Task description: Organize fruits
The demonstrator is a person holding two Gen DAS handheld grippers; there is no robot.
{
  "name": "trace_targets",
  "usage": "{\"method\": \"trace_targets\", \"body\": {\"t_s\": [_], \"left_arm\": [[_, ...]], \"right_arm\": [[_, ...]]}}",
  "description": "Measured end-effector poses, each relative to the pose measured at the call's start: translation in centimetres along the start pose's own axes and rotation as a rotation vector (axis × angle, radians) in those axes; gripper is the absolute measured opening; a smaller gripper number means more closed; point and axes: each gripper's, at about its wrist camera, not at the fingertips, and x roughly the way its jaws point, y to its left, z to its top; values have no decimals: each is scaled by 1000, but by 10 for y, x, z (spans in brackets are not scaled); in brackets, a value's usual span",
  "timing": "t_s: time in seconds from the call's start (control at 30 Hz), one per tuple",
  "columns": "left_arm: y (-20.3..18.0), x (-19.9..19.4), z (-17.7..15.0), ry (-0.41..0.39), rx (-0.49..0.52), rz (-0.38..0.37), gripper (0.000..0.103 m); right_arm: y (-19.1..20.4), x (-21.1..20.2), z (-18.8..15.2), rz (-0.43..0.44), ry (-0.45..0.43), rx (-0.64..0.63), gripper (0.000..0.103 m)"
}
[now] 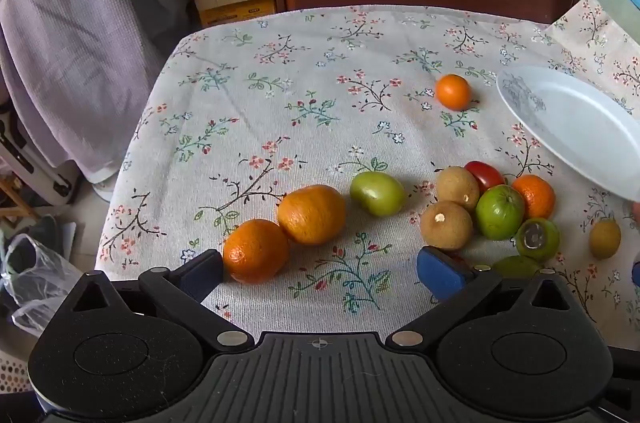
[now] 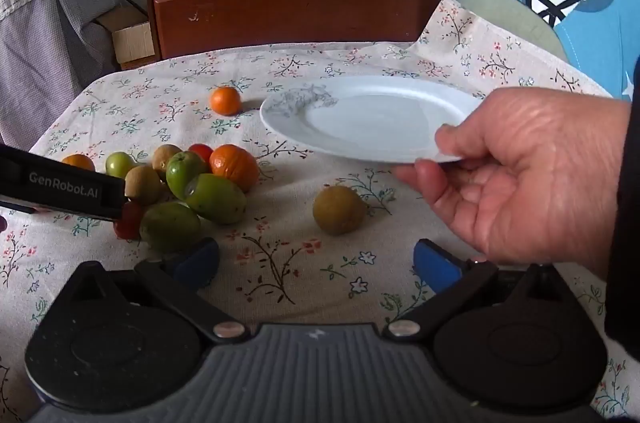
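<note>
Both grippers, left (image 1: 320, 273) and right (image 2: 316, 265), are hovering with fingers wide and empty. Fruits (image 2: 192, 183), smooth and round, are lying clustered on the floral cloth worktop (image 2: 280, 263). A bare hand (image 2: 532, 179) is bringing in a glossy white plate (image 2: 360, 119); sorting likely awaits its placement.

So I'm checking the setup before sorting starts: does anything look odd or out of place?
Yes. The plate isn't on the table: a bare hand holds it tilted above the cloth. One small orange sits apart from the fruit pile. Both tools are open and empty.
</note>
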Motion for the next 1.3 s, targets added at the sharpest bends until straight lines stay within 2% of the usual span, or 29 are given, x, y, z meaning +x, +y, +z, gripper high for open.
{"method": "trace_targets", "body": {"t_s": [1.07,1.3], "left_arm": [[1,-4,2,16,-16,17,103],[15,-17,7,-21,-64,11,103]], "right_arm": [[1,-1,1,1,-3,1,103],[1,0,1,1,-2,1,103]]}}
